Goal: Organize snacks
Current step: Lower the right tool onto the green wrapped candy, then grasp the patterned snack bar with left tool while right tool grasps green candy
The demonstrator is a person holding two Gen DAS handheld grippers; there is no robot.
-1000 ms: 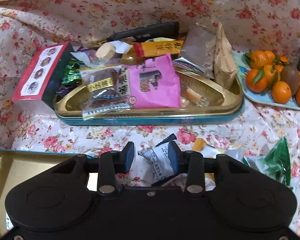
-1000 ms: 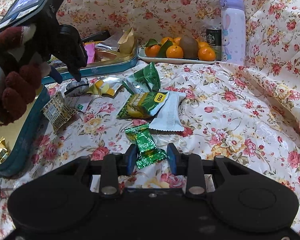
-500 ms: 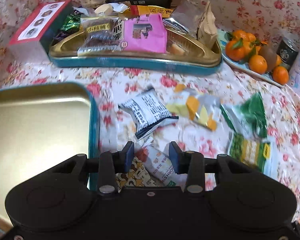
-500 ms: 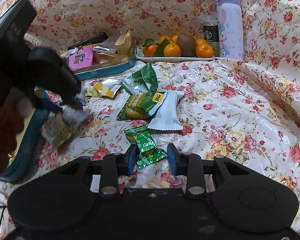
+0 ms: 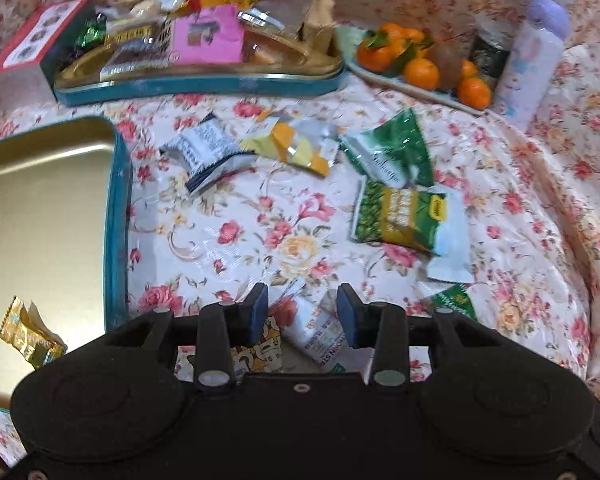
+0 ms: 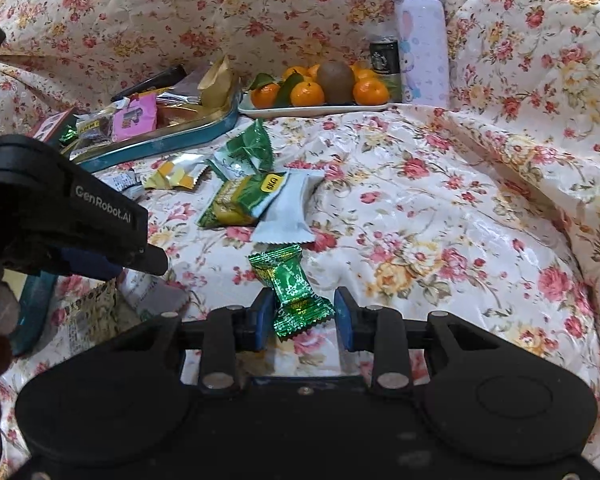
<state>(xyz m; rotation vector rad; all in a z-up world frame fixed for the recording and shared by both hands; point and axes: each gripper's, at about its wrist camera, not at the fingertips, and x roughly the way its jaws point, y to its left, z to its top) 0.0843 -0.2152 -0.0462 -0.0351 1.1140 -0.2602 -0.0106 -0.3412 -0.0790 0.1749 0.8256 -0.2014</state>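
Note:
My left gripper (image 5: 302, 312) is open just above two small packets, a white one (image 5: 320, 332) and a yellow patterned one (image 5: 256, 350), beside the near gold tray (image 5: 116, 208), which holds one gold candy (image 5: 28, 334). My right gripper (image 6: 302, 314) is open around a shiny green candy (image 6: 292, 292) lying on the floral cloth. More loose snacks lie ahead: a black-and-white packet (image 5: 204, 152), a yellow-orange packet (image 5: 296, 144), a green bag (image 5: 392, 148) and a green-yellow packet (image 5: 400, 216) on a white wrapper (image 6: 288, 208).
A far gold tray (image 5: 204, 80) is piled with snacks, with a red box (image 5: 20, 48) at its left. A plate of oranges and a kiwi (image 6: 324, 88), a dark can (image 6: 384, 58) and a lilac bottle (image 6: 422, 36) stand at the back. The cloth rises at the right.
My left gripper has pulled back and down from the far tray to the packets beside the near tray. My right gripper has edged forward around the green candy.

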